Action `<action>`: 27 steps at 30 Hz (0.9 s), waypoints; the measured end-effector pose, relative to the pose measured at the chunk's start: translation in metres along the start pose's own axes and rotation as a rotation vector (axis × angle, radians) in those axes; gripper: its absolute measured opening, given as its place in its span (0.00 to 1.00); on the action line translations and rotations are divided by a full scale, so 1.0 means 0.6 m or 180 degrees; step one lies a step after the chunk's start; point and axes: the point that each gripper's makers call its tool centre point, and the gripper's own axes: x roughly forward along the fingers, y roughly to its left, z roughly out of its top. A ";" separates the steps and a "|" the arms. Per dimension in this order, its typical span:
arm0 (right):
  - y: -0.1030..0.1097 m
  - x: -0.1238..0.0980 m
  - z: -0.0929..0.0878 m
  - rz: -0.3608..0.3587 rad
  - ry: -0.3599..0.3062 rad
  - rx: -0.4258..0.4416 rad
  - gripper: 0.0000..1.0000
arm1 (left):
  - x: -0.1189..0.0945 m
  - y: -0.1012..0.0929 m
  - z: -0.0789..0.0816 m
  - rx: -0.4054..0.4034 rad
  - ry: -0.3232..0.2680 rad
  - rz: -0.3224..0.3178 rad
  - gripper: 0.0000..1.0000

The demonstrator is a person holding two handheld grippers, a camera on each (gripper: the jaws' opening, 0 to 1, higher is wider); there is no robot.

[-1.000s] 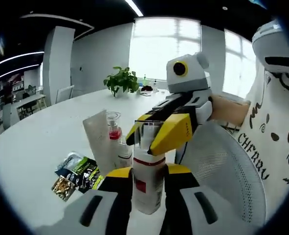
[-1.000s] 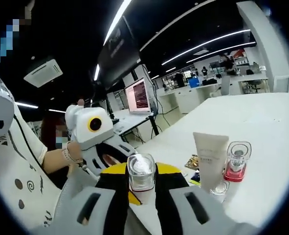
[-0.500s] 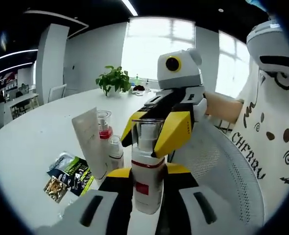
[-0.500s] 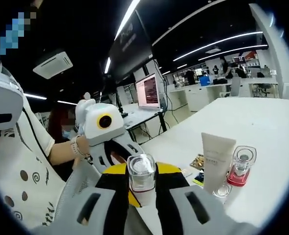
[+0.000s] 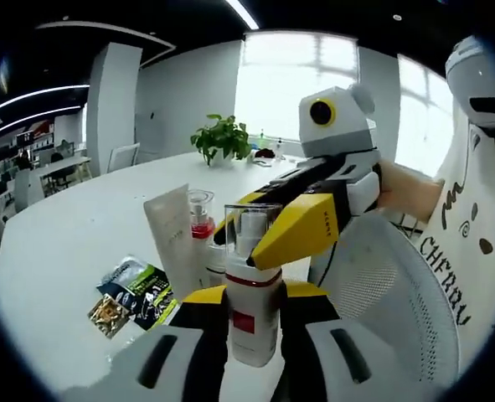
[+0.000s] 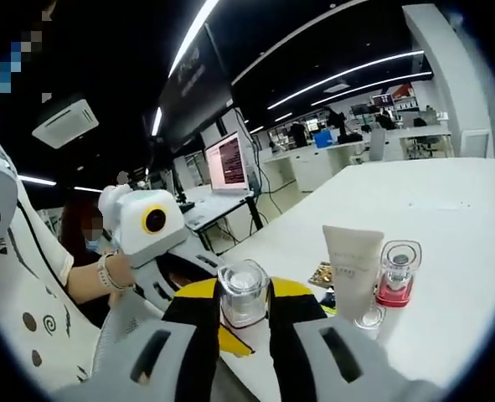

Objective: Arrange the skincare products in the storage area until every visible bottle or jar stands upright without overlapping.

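A white pump bottle [image 5: 251, 322] with a red band and a clear cap [image 5: 247, 224] stands upright between my left gripper's [image 5: 254, 316] jaws, which are shut on its body. My right gripper [image 5: 264, 228] reaches in from the right, its yellow jaws shut on the clear cap. In the right gripper view that cap [image 6: 244, 293] sits between my right gripper's [image 6: 244, 308] jaws. On the white table [image 5: 63, 226] a white tube [image 5: 173, 236] [image 6: 352, 266] stands on its cap beside a clear-topped red bottle [image 5: 200, 218] [image 6: 397, 275] and a small clear bottle [image 6: 369, 316].
Printed sachets [image 5: 132, 295] [image 6: 323, 275] lie flat on the table next to the tube. A white mesh chair [image 5: 389, 293] stands to the right with a person's sleeve [image 5: 473, 243] behind it. A potted plant [image 5: 222, 138] sits at the far end.
Both views have swung a little with the hands. The two grippers keep the same hold on the bottle and its cap, and the things on the table have not moved.
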 end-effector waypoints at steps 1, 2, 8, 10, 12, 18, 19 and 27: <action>0.002 0.000 -0.001 -0.0014 0.0001 0.0014 0.22 | 0.001 0.001 -0.001 -0.0022 0.0000 0.0018 0.19; 0.002 0.000 -0.003 -0.0054 0.0004 0.0050 0.22 | 0.002 0.006 -0.003 -0.0065 0.0006 0.0091 0.19; -0.080 0.019 0.007 -0.0216 -0.0057 0.0235 0.24 | 0.008 0.024 -0.008 0.0067 0.0165 0.0520 0.19; -0.084 0.021 0.008 -0.0269 -0.0093 0.0298 0.25 | 0.014 0.030 -0.008 0.0096 0.0204 0.0631 0.19; -0.091 0.020 0.009 -0.0365 -0.0101 0.0290 0.24 | 0.019 0.031 -0.008 0.0120 0.0231 0.0678 0.19; -0.098 0.018 0.003 -0.0444 -0.0093 0.0313 0.23 | 0.027 0.034 -0.011 0.0322 0.0393 0.0851 0.19; -0.099 0.017 0.004 -0.0455 -0.0101 0.0304 0.22 | 0.027 0.033 -0.011 0.0322 0.0389 0.0862 0.19; -0.091 0.013 -0.003 -0.0286 -0.0050 0.0134 0.21 | 0.022 0.025 -0.014 0.0591 0.0461 0.0696 0.20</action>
